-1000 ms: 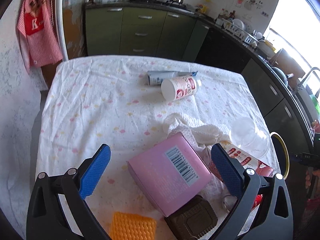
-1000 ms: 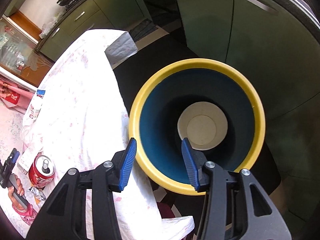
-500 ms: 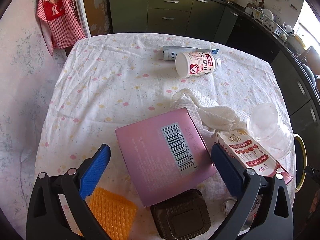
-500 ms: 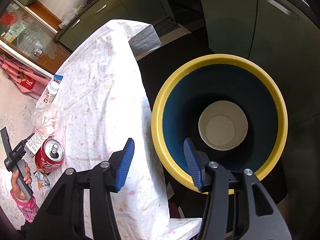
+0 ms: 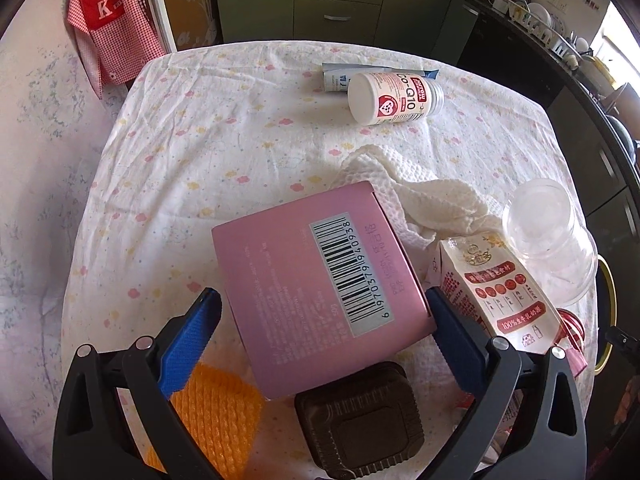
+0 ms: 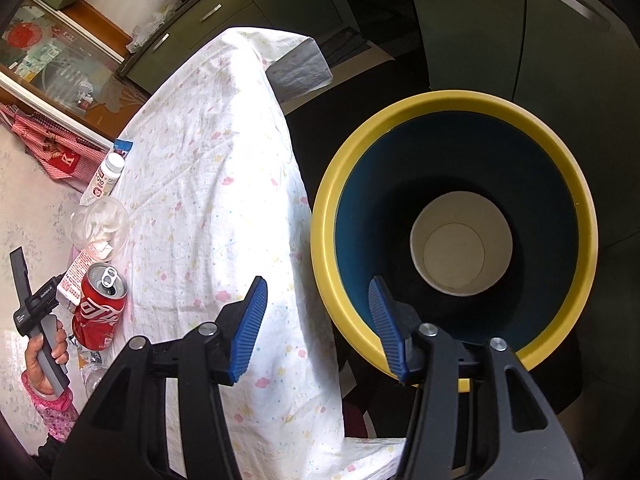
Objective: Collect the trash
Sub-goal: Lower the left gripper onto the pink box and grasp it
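My left gripper [image 5: 320, 312] is open, its blue pads on either side of a pink box [image 5: 316, 280] with a barcode lying on the table. Around the box lie a crumpled white paper towel [image 5: 420, 196], a milk carton [image 5: 500, 288], a clear plastic cup [image 5: 548, 236], a brown plastic tray [image 5: 360, 416], an orange foam net [image 5: 212, 408] and a white Co-Q10 bottle [image 5: 396, 96]. My right gripper [image 6: 316, 320] is open and empty, above the near rim of a yellow-rimmed blue bin [image 6: 452, 224] with a white paper cup [image 6: 460, 240] inside.
A red cola can [image 6: 100, 308] stands at the table's corner beside the milk carton [image 6: 76, 276]. A blue-grey tube [image 5: 340, 76] lies behind the bottle. The white flowered tablecloth [image 6: 224, 200] hangs down next to the bin. Green cabinets [image 5: 336, 4] stand behind the table.
My left gripper has moved down and forward, so the pink box now sits between its pads. My right gripper has shifted left, away from over the bin toward the tablecloth.
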